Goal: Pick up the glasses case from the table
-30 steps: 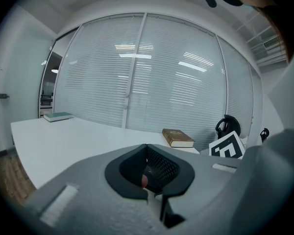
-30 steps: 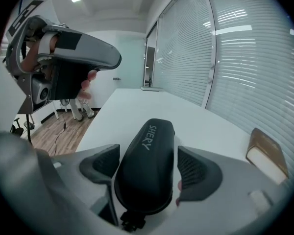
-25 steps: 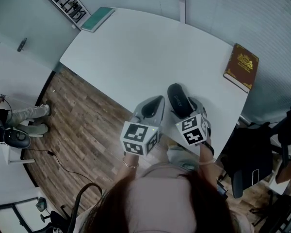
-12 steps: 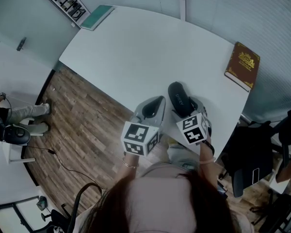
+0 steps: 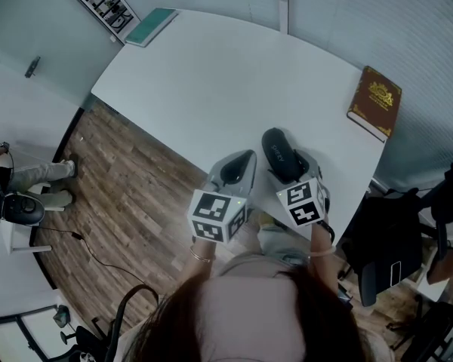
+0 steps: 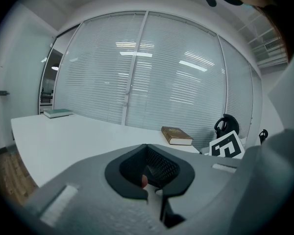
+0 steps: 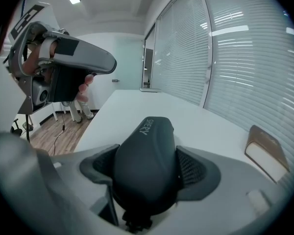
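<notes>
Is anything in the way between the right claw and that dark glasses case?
Nothing visible. The right gripper has its jaws shut on the glasses case, a pad against each side. The left gripper is shut and empty, beside it.

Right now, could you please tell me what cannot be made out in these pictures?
1. Glasses case: its near end is hidden by the jaws of the right gripper in the right gripper view, and by the marker cube in the head view.
2. Brown book: cover lettering too small, head view.
3. Left gripper: the pink speck behind its shut jaws is too small to identify, left gripper view.
</notes>
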A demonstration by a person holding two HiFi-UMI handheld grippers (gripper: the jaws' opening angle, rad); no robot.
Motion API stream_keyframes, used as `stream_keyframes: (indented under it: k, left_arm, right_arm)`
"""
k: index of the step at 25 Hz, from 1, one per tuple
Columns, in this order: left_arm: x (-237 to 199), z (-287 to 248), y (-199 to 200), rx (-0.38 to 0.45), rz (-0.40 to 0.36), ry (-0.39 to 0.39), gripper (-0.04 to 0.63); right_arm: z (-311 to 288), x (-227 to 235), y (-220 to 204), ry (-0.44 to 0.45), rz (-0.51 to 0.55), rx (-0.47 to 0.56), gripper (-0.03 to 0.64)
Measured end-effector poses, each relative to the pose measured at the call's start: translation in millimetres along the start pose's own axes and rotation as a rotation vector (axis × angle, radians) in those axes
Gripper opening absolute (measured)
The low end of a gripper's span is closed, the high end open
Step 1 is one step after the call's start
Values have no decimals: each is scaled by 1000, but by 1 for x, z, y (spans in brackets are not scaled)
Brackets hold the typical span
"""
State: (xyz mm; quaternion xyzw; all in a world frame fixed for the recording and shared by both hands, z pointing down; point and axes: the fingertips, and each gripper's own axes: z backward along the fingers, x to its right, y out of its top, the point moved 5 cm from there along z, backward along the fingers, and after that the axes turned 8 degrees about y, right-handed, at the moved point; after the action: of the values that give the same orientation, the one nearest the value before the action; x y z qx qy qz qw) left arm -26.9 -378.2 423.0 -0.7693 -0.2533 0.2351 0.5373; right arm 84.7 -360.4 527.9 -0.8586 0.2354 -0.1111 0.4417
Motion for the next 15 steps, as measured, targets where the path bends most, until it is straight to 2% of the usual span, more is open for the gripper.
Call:
stream_keyframes:
  k: [8, 15]
  left_arm:
    - [5, 15, 5, 33, 3, 20, 5]
    - [16, 31, 8, 63, 2, 31, 5]
  right_arm:
    - [17, -6, 10, -13, 40, 39, 359]
    - [38, -12, 18, -17, 32, 112, 355]
